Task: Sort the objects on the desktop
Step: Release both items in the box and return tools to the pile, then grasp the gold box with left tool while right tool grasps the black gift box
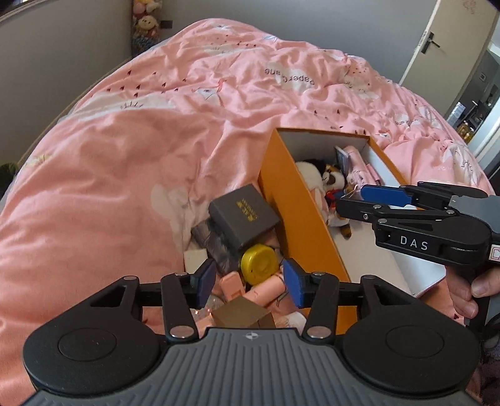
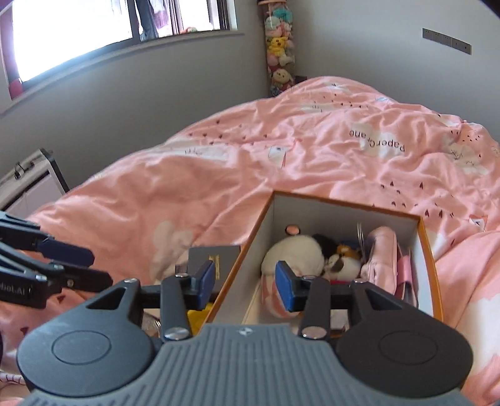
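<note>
An orange box lies on the pink quilt; in the right wrist view its rim shows. Inside are a plush toy, a white plush and pink items. Left of the box lies a pile: a grey case, a yellow round tin, pink pieces and a brown block. My left gripper is open and empty above the pile. My right gripper is open and empty over the box's left wall.
The pink quilt covers the whole bed. A grey wall and a hanging column of soft toys stand at the far side. A door is at the right, a window at the left.
</note>
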Available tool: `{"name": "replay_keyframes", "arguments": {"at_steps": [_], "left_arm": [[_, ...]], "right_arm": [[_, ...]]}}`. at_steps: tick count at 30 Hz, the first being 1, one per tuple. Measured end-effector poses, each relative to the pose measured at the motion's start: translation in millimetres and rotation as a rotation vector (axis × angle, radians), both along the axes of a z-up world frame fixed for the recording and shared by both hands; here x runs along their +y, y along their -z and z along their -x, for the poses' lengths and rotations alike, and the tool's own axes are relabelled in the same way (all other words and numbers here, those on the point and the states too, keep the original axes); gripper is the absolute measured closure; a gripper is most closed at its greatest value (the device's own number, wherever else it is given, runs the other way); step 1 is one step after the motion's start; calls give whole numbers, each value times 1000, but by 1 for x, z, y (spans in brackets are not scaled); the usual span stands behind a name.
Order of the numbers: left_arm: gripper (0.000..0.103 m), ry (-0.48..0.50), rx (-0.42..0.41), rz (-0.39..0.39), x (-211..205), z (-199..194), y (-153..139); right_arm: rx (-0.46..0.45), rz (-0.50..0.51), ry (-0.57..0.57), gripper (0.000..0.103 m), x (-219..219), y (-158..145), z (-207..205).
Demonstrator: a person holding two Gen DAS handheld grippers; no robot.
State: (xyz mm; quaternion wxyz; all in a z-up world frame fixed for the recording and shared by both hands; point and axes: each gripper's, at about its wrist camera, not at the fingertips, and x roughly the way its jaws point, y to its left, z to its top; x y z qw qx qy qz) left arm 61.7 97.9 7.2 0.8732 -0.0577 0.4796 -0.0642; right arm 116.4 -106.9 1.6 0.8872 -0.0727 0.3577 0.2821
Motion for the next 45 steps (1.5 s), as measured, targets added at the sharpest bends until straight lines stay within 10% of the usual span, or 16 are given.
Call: {"name": "replay_keyframes", "arguments": {"at_steps": [19,28,31,33,36,45], "left_arm": [[35,-163,178,-53,-29,17,64],[84,-162,140,-3,-14,19,57],[85,-156,146,15,-8,17,56],[78,-156,165,25,-8,16,58],[39,-158,150,15,-12,17,59],[35,-197,192,11,-26,6,75]], "right_arm": [[37,-6,19,58,0,19,19],[-7,78,-132,59,36,13,16],[-11,120,-166,59,55,16,11],[-20,148,-165,59,65,16,7],[-31,149,-158,59,71,14,1],[-8,147,-128,59,66,17,-7]]}}
